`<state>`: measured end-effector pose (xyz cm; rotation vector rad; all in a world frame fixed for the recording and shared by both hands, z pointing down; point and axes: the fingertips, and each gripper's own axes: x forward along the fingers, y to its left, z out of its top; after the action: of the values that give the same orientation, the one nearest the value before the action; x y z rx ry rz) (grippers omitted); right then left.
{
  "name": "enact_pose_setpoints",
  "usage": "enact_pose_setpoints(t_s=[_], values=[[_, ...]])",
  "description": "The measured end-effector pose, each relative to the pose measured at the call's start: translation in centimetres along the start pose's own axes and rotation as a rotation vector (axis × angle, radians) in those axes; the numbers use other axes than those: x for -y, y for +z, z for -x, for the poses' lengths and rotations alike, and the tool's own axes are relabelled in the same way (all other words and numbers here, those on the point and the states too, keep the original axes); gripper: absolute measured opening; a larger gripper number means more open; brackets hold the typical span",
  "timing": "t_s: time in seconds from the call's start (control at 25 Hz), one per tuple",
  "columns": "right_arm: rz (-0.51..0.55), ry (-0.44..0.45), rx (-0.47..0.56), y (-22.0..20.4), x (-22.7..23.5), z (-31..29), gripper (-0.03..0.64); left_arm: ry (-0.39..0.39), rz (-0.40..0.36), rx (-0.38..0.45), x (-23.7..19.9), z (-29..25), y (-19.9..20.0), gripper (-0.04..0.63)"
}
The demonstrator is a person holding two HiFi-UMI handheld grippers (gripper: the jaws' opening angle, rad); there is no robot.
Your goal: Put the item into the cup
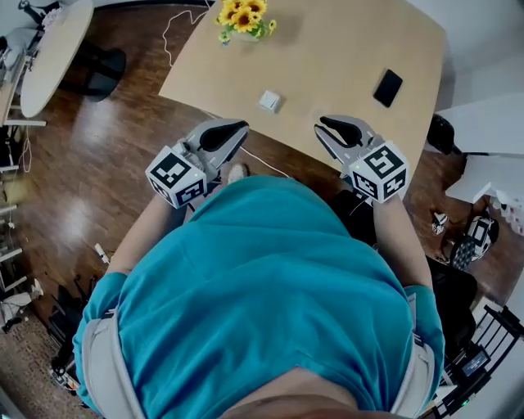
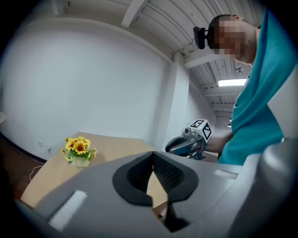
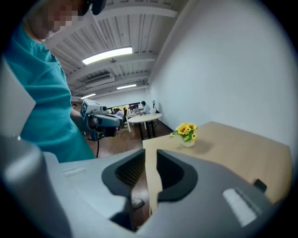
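A small white square item (image 1: 269,101) lies on the light wooden table (image 1: 336,41), a little beyond both grippers. I see no cup in any view. My left gripper (image 1: 237,128) hovers at the table's near edge, left of the item, its jaw tips meeting with nothing between them (image 2: 152,154). My right gripper (image 1: 324,123) is held level with it, right of the item. Its jaws stand a narrow gap apart and hold nothing (image 3: 150,152). Each gripper view shows the other gripper: the right gripper (image 2: 186,144) and the left gripper (image 3: 104,120).
A pot of yellow sunflowers (image 1: 243,18) stands at the table's far side, and a black phone (image 1: 388,87) lies at the right. A white cable (image 1: 176,24) trails off the far left corner. A round white table (image 1: 49,49) stands at the upper left over a wooden floor.
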<state>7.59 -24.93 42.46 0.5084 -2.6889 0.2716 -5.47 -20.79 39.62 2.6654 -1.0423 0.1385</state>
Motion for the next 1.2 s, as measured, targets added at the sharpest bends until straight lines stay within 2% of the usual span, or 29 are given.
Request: enact_pose_setpoints(t_s=[0.12, 0.28, 0.44, 0.6, 0.76, 0.96, 1.08, 1.2], values=[[0.012, 0.016, -0.089, -0.4, 0.2, -3.0, 0.073, -0.010, -0.006, -0.006, -1.3, 0.0, -0.6, 0.005], [0.006, 0.067, -0.231, -0.9, -0.6, -7.7, 0.120, -0.052, -0.036, -0.007, -2.9, 1.0, -0.9, 0.005], [0.046, 0.097, -0.392, -1.8, -0.2, -12.8, 0.140, -0.087, -0.030, 0.003, -4.7, 2.0, -1.2, 0.005], [0.075, 0.121, -0.569, -4.5, 0.8, -16.6, 0.155, -0.113, -0.003, 0.005, -5.2, 3.5, -1.8, 0.005], [0.110, 0.098, -0.698, -6.9, 4.1, -20.2, 0.155, -0.075, 0.067, 0.025, -6.6, 5.2, -2.1, 0.005], [0.081, 0.044, -0.882, -12.0, 8.6, -23.4, 0.155, -0.031, 0.088, 0.022, -8.4, 7.3, -2.7, 0.005], [0.012, 0.051, -0.917, -14.7, 9.3, -24.6, 0.155, 0.002, 0.104, 0.016, -9.1, 8.5, -3.1, 0.005], [-0.006, 0.051, -0.948, -16.5, 9.5, -25.4, 0.155, 0.025, 0.128, 0.006, -9.7, 9.3, -3.6, 0.005]])
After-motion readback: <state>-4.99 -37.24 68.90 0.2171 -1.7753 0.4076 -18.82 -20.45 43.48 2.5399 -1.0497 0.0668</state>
